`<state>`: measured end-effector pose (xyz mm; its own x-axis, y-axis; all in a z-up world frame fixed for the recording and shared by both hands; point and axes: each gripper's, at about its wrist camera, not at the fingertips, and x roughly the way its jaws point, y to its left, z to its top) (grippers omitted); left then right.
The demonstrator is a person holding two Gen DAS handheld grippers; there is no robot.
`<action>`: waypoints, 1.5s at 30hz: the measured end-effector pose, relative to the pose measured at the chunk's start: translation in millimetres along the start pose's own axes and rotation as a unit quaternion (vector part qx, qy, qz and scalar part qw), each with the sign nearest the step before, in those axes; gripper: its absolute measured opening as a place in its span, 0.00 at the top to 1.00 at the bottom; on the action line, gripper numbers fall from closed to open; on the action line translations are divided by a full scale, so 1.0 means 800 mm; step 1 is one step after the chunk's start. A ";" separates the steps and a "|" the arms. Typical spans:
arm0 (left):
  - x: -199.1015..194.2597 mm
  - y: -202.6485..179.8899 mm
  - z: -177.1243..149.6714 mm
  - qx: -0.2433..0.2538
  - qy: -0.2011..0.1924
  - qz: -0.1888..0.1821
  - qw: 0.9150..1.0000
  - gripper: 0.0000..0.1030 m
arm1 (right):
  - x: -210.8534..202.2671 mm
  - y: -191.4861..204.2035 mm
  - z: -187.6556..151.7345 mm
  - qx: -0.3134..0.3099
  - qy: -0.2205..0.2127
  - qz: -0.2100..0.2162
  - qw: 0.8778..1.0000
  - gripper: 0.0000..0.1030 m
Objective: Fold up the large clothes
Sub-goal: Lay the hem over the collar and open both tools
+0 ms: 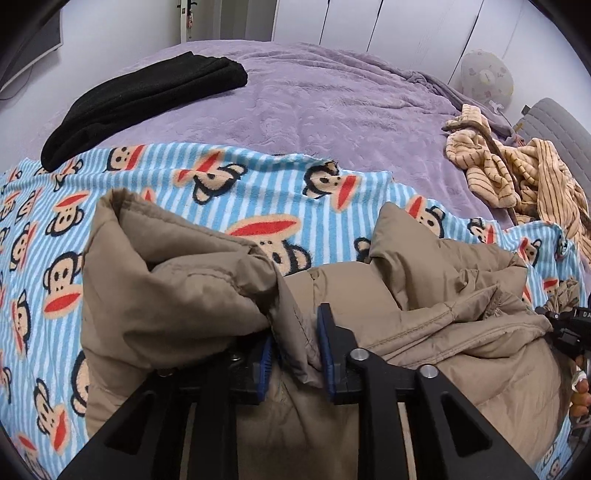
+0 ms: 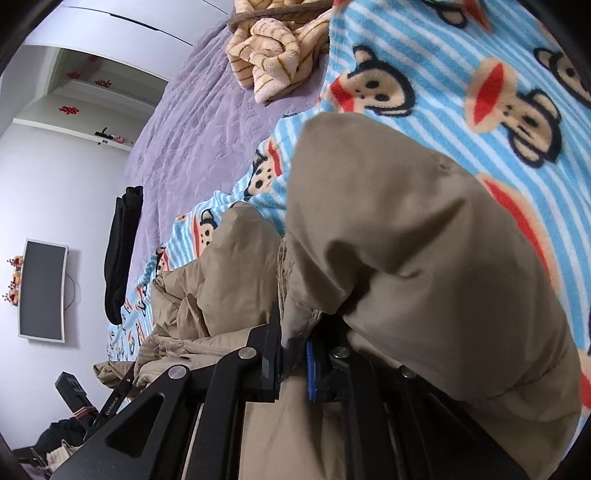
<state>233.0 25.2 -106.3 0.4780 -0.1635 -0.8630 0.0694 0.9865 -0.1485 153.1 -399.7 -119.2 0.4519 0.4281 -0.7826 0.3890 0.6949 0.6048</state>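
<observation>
- Nearest, L wrist view: my left claw is clenched on a fold of the tan puffer jacket; blue pads pinch the fabric at 6 o'clock.
- R wrist view: my right claw is likewise clamped on the jacket, fabric squeezed between its pads, w/ a puffy part bulging over it toward 3 o'clock.
- Jacket sits bunched and creased in the lower half of the L view, on the monkey-print striped blanket, which spreads from 9 to 3 o'clock.
- At 3–4 o'clock in L view, part of the other rig and a bit of a hand show at the frame edge.
- Further out, the blanket lies on a purple bed cover.
- Black garment, folded long, lies at 10–11 o'clock, its near end touching the blanket edge.
- Crumpled cream striped clothing at 2 o'clock, partly on the blanket's far corner.
- Farthest: white wardrobe doors at 12–1 o'clock; in the R view a wall-mounted screen at 9 o'clock.
</observation>
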 end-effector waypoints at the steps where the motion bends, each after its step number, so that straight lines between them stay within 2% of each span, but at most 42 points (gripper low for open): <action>1: -0.007 0.000 0.001 0.004 -0.004 0.005 1.000 0.36 | -0.005 0.003 0.001 -0.005 -0.001 -0.001 1.000 0.84; 3: -0.021 0.000 0.004 0.009 -0.017 0.016 1.000 0.03 | -0.013 0.006 0.003 -0.014 -0.005 0.000 1.000 0.75; 5: -0.030 -0.003 0.008 0.025 -0.021 0.018 0.999 0.03 | -0.022 0.010 0.005 -0.025 -0.016 -0.002 1.000 0.41; 7: -0.037 -0.004 0.012 0.032 -0.019 0.019 0.999 0.03 | -0.033 0.015 0.006 -0.034 -0.027 -0.002 0.999 0.34; 9: -0.043 -0.003 0.013 0.029 -0.015 0.003 0.999 0.03 | -0.040 0.021 0.003 -0.041 -0.026 0.005 0.999 0.34; 10: -0.048 -0.003 0.012 0.026 -0.019 0.002 0.999 0.07 | -0.045 0.024 0.000 -0.050 -0.025 0.002 0.998 0.37; 11: -0.052 -0.004 0.010 0.027 -0.026 0.007 0.999 0.17 | -0.050 0.030 -0.009 -0.072 -0.024 -0.013 0.997 0.58; 12: -0.052 -0.006 0.008 0.036 -0.021 0.005 0.999 0.41 | -0.054 0.033 -0.016 -0.094 -0.023 -0.027 0.995 0.73; 13: -0.050 -0.007 0.006 0.043 -0.011 0.003 0.999 0.56 | -0.056 0.037 -0.026 -0.122 -0.018 -0.052 0.991 0.84; 14: -0.047 -0.005 0.004 0.045 -0.008 0.008 0.999 0.58 | -0.057 0.038 -0.034 -0.143 -0.018 -0.073 0.987 0.84; 17: -0.028 0.005 0.003 0.044 -0.010 0.038 0.998 0.58 | -0.047 0.025 -0.035 -0.177 -0.023 -0.134 0.975 0.84; 19: -0.006 0.022 0.006 0.020 -0.004 0.049 0.999 0.58 | -0.044 0.003 -0.024 -0.162 -0.031 -0.146 0.975 0.84; 20: 0.008 0.031 0.007 0.006 0.002 0.049 0.999 0.58 | -0.037 -0.010 -0.016 -0.145 -0.033 -0.145 0.978 0.87; 22: 0.035 0.045 0.005 -0.015 0.016 0.052 0.998 0.58 | -0.025 -0.028 -0.004 -0.108 -0.032 -0.130 0.985 0.88; 25: 0.058 0.048 0.002 -0.018 0.013 0.057 0.998 0.58 | -0.005 -0.040 0.007 -0.076 -0.035 -0.117 0.990 0.88; 31: 0.085 0.045 0.006 -0.015 0.010 0.060 0.998 0.57 | 0.025 -0.049 0.017 -0.077 -0.043 -0.116 0.989 0.92; 36: 0.090 0.047 0.006 -0.020 0.006 0.062 0.998 0.56 | 0.028 -0.049 0.016 -0.080 -0.048 -0.117 0.989 0.92; 38: 0.084 0.044 0.006 -0.015 0.003 0.080 0.997 0.51 | 0.024 -0.043 0.014 -0.084 -0.050 -0.125 0.987 0.91; 42: 0.057 0.042 0.004 -0.014 -0.003 0.100 0.995 0.50 | 0.010 -0.024 0.003 -0.102 -0.049 -0.150 0.982 0.86; 45: 0.029 0.038 -0.001 -0.011 -0.012 0.099 0.995 0.50 | -0.004 -0.011 -0.008 -0.112 -0.056 -0.155 0.980 0.74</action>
<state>245.7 51.6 -131.4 0.5007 0.0340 -0.8650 -0.0472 0.9988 0.0119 142.9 -403.1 -123.0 0.4293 0.1193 -0.8952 0.3411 0.8964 0.2831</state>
